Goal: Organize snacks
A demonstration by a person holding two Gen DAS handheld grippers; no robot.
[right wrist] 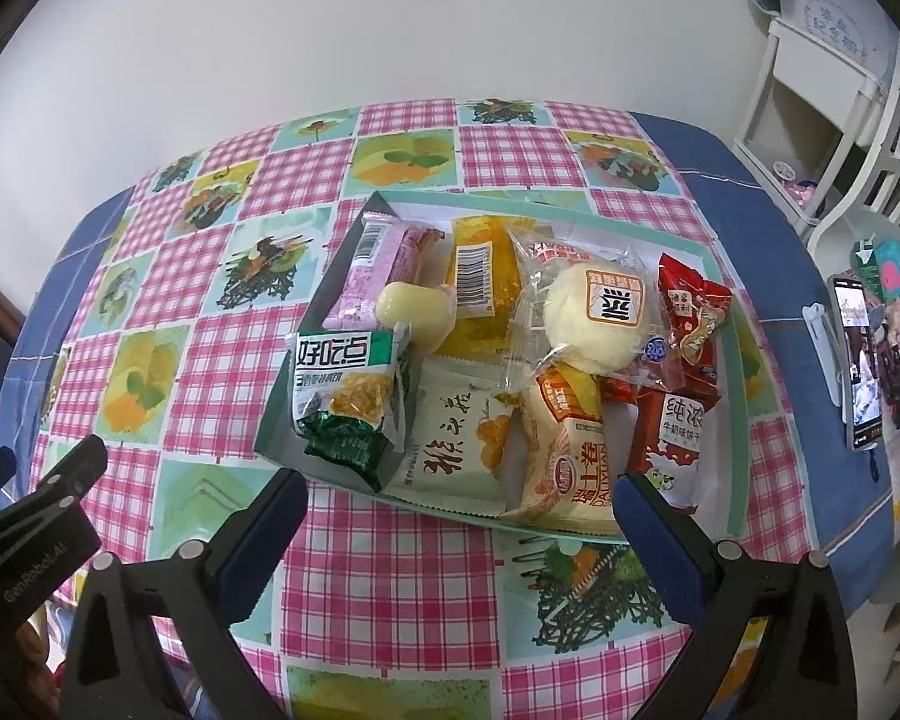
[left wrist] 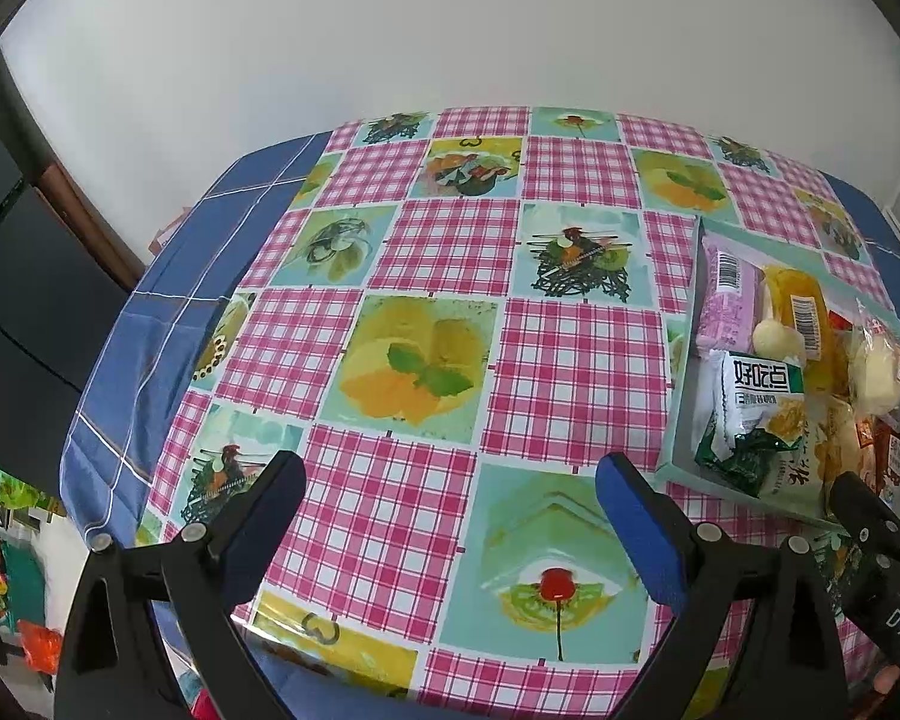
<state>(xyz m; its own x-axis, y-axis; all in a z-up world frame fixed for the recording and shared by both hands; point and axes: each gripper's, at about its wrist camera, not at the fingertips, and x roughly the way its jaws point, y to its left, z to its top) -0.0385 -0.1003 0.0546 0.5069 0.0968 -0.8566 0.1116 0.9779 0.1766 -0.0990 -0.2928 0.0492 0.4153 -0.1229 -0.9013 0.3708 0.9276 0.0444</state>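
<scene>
One shallow tray [right wrist: 735, 360] is seen on the surface [right wrist: 390, 570], packed with about ten wrapped snacks: one green biscuit pack [right wrist: 345, 396], one pink bar [right wrist: 372, 276], one round bun [right wrist: 600, 312] among them. Bare checked cloth is left open to the tray's left and front. Both tools, left tool [left wrist: 450, 516] and right tool [right wrist: 462, 522], are held spread and nothing is gripped; the tray lies just ahead of the right tool.
</scene>
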